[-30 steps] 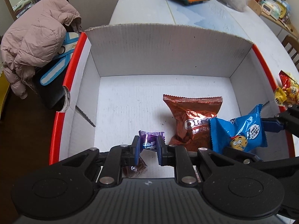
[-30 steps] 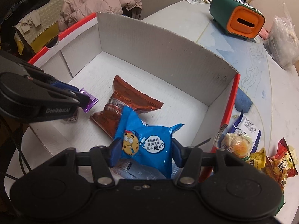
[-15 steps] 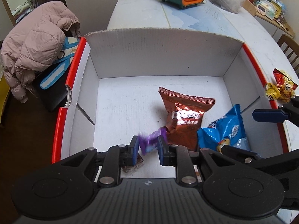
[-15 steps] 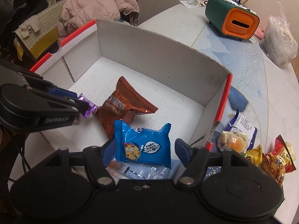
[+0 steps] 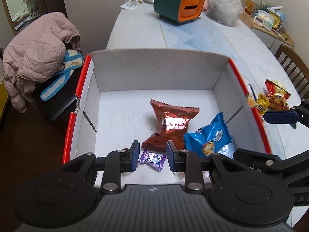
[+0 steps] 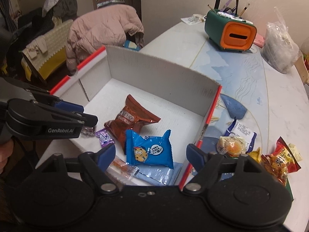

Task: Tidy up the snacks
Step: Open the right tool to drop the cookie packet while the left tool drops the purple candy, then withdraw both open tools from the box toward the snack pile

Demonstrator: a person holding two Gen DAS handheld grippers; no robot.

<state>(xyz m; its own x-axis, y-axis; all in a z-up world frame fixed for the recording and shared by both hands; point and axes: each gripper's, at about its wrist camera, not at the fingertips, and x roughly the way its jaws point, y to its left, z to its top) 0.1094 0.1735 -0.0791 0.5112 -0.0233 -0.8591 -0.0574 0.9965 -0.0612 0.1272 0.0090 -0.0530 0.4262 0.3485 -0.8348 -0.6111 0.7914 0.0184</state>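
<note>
Over the white box [image 5: 156, 71], both my grippers hang with jaws opening and nothing between the pads.

Left to right, relative to the box:
- left gripper [image 5: 152, 155]: above the near-left floor, jaws parting. Purple candy [image 5: 153, 159] lies loose on the floor below the gap, touching neither pad.
- brown Oreo pack [image 5: 171, 125]: mid-floor, crumpled, its near corner just beside the candy.
- blue cookie pack [image 6: 148, 148]: near-right floor, overlapping the Oreo pack's edge and lying on a pale blue wrapper [image 6: 160, 174].
- right gripper [image 6: 150, 154]: above the near-right corner, jaws wide and parting, blue pack free below them.
- outside the right wall: loose snacks [image 6: 256, 150] on the table, not yet boxed.

Risks, my read: the right jaw sits close to the red-edged right wall [image 6: 210, 114]; swinging out toward the loose snacks could clip it and shove the box. Foil packs are slick, so a shallow pinch may slip.

Hard to make out: an orange-striped sachet [image 6: 123, 167] and a dark wrapper by the left pad, both part-hidden behind the gripper bodies. The box's near wall is out of view.
</note>
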